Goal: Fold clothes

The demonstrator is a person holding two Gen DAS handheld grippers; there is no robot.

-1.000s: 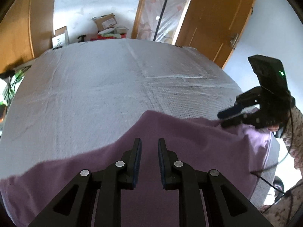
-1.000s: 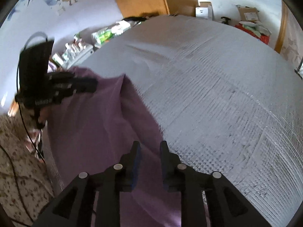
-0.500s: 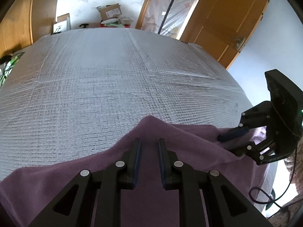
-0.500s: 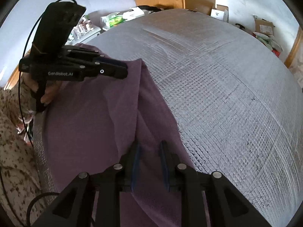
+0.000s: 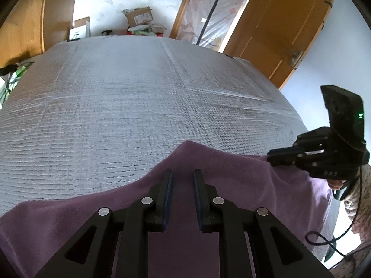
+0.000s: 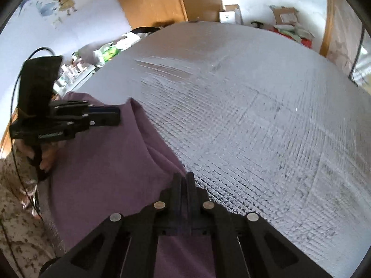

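On the quilted bed [image 5: 139, 106] | purple garment [image 5: 231, 180] beneath both tools | left tool [image 5: 182, 173] spread | right tool [image 6: 183, 177] pinching garment edge

Garment [image 5: 231, 185] on the bed's [image 5: 139, 104] near edge, boxes [image 5: 139, 18] behind.

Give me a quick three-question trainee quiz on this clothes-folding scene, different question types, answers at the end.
1. True or false: the left hand-held gripper has its jaws standing apart.
2. What colour is the garment? A green, B purple, C white.
3. Fill in: the right hand-held gripper is shut on the garment's ____.

Key: 1 true; 2 B; 3 edge.
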